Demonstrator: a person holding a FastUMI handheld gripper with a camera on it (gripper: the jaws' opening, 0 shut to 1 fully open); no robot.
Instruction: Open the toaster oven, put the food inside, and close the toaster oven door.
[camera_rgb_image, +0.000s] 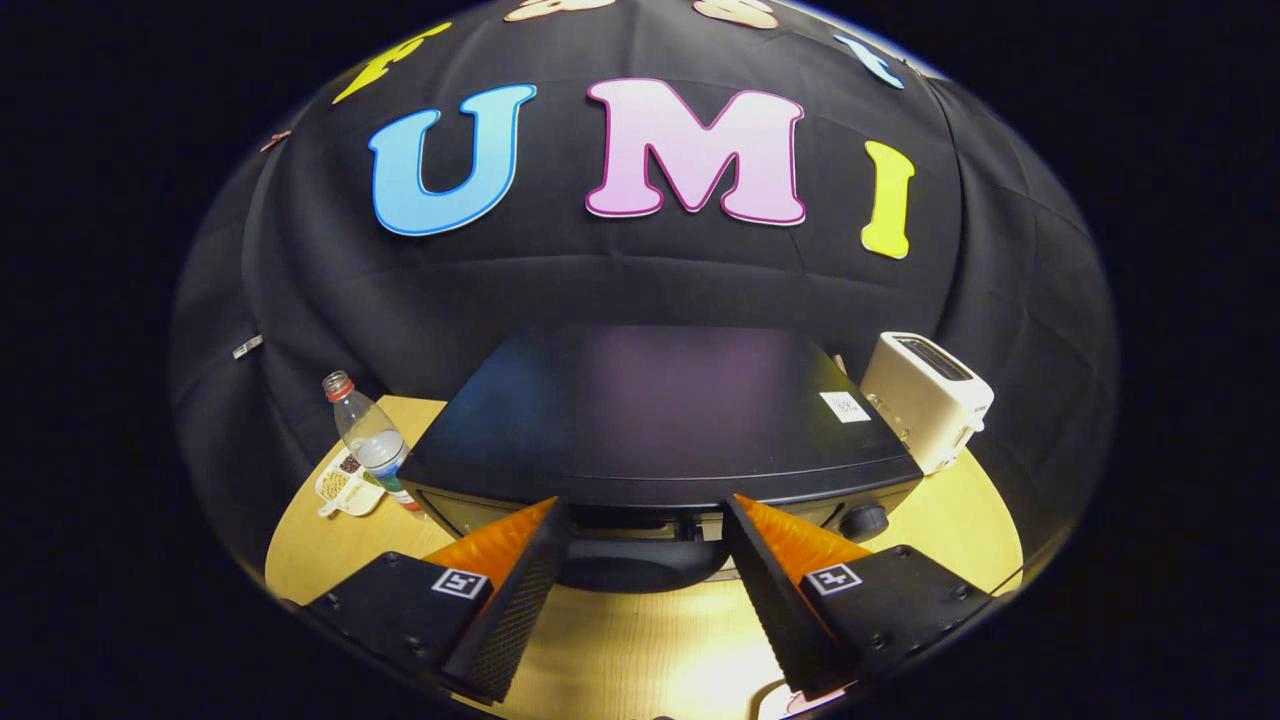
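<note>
A black toaster oven (660, 410) stands on the wooden table (640, 640), and I look down on its flat top and the upper edge of its front. My gripper (645, 510) is open and sits right at the oven's front. Its fingertips (548, 520) are spread on either side of a dark curved handle (630, 570), and neither presses on it. A round knob (865, 521) shows on the front just right of the fingers. The food lies in a small white tray (348, 486) on the table to the oven's left.
A plastic water bottle (372, 440) with a red cap stands between the food tray and the oven's left side. A white pop-up toaster (925, 395) sits at the oven's right rear corner. Bare tabletop lies beneath the fingers.
</note>
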